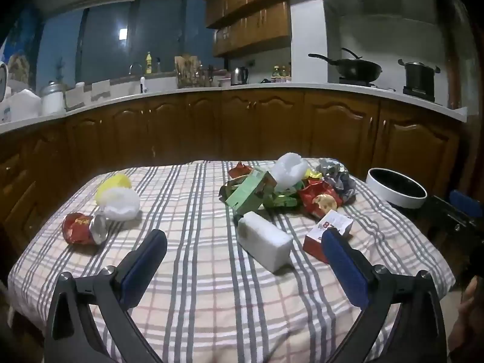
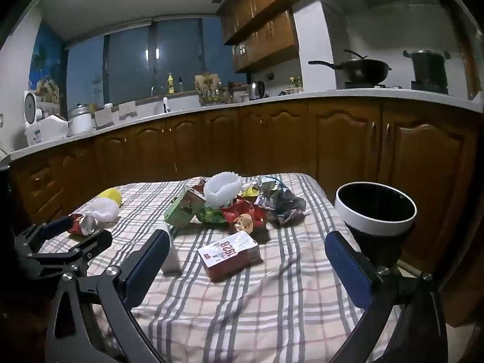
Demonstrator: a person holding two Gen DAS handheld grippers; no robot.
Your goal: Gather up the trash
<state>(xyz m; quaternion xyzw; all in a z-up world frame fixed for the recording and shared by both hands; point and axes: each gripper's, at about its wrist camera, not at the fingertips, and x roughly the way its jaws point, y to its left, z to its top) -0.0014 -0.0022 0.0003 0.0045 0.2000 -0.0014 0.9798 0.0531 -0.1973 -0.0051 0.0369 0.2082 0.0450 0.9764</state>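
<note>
Left wrist view: left gripper [image 1: 243, 249] fingers spread wide, empty, white foam block [image 1: 263, 245] ahead between them. Right gripper [image 2: 248, 251] likewise released, red carton [image 2: 230, 255] between its fingers, bin [image 2: 375, 211] just beyond the right finger, handy for dropping trash.

Dim kitchen — brown wooden cabinets [image 1: 338, 127], white counter [image 1: 242, 88], perhaps a window [image 1: 127, 42].

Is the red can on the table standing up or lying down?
Lying down. The red can rests on its side on the checked cloth, crumpled, its silver end facing sideways toward the white foam wad.
</note>
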